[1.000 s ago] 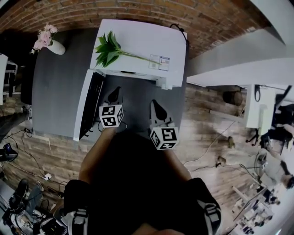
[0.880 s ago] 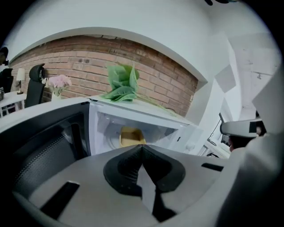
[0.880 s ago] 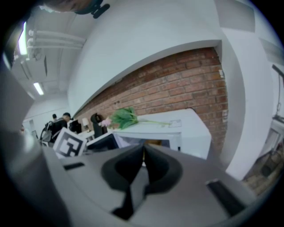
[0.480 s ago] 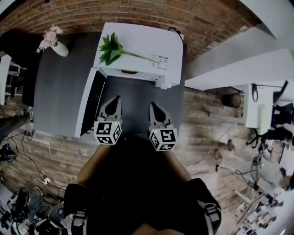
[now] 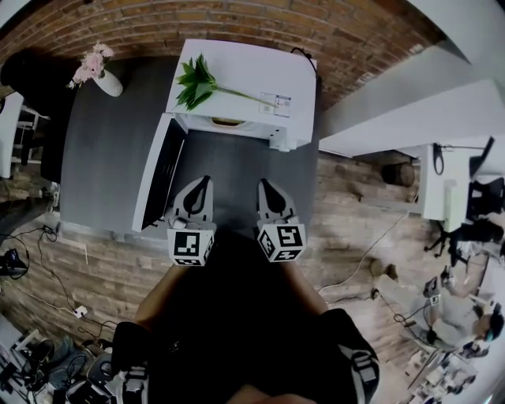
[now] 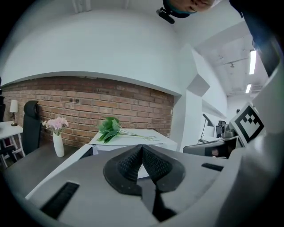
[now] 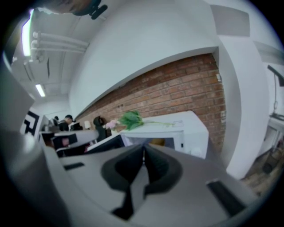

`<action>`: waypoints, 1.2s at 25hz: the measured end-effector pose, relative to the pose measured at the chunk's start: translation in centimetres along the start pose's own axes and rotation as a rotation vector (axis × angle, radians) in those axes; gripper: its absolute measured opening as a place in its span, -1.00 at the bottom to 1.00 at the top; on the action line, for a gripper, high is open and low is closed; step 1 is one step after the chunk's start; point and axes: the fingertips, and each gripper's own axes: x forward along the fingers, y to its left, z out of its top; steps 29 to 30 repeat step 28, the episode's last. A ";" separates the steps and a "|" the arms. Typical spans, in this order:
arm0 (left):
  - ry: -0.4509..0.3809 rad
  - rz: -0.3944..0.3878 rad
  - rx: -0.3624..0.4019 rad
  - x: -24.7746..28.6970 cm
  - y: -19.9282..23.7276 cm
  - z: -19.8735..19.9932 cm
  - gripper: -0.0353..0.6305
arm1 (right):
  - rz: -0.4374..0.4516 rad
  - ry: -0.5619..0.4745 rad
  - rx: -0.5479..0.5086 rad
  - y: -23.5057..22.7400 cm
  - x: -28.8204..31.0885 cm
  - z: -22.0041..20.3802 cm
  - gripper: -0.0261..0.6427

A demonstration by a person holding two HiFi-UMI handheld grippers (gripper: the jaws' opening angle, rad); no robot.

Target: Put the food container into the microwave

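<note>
The white microwave (image 5: 260, 75) stands at the back of the grey table (image 5: 102, 166), and its door (image 5: 158, 181) hangs open to the left. Something yellowish (image 7: 157, 142) shows inside the cavity; it may be the food container, but I cannot tell for sure. In the head view it is a small patch at the cavity's mouth (image 5: 225, 121). My left gripper (image 5: 203, 184) and right gripper (image 5: 263, 187) hover side by side in front of the microwave. Both are shut and hold nothing, with the pads (image 6: 133, 162) meeting in the left gripper view and the pads (image 7: 153, 166) together in the right gripper view.
A green leafy sprig (image 5: 197, 83) lies on the microwave's top. A white vase of pink flowers (image 5: 99, 75) stands at the table's far left, beside a black chair (image 6: 30, 126). A brick wall (image 5: 237, 24) runs behind. A white column (image 7: 248, 102) rises at the right.
My left gripper has drawn back from beside the open door toward my body. The right gripper has barely moved.
</note>
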 end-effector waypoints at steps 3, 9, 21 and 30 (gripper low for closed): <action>-0.009 -0.006 0.002 -0.1 -0.3 0.2 -0.79 | 0.008 0.003 -0.005 0.4 -0.1 -0.2 -0.83; -0.026 0.001 0.014 -0.5 -0.1 0.3 -0.78 | 0.021 -0.004 -0.007 1.0 -0.1 -0.1 -0.83; -0.028 -0.004 -0.017 -0.5 -0.2 0.5 -0.78 | 0.020 0.003 -0.018 1.1 -0.1 -0.1 -0.83; -0.028 -0.007 -0.008 -0.3 -0.1 0.3 -0.78 | 0.017 0.006 -0.021 0.9 -0.1 -0.1 -0.83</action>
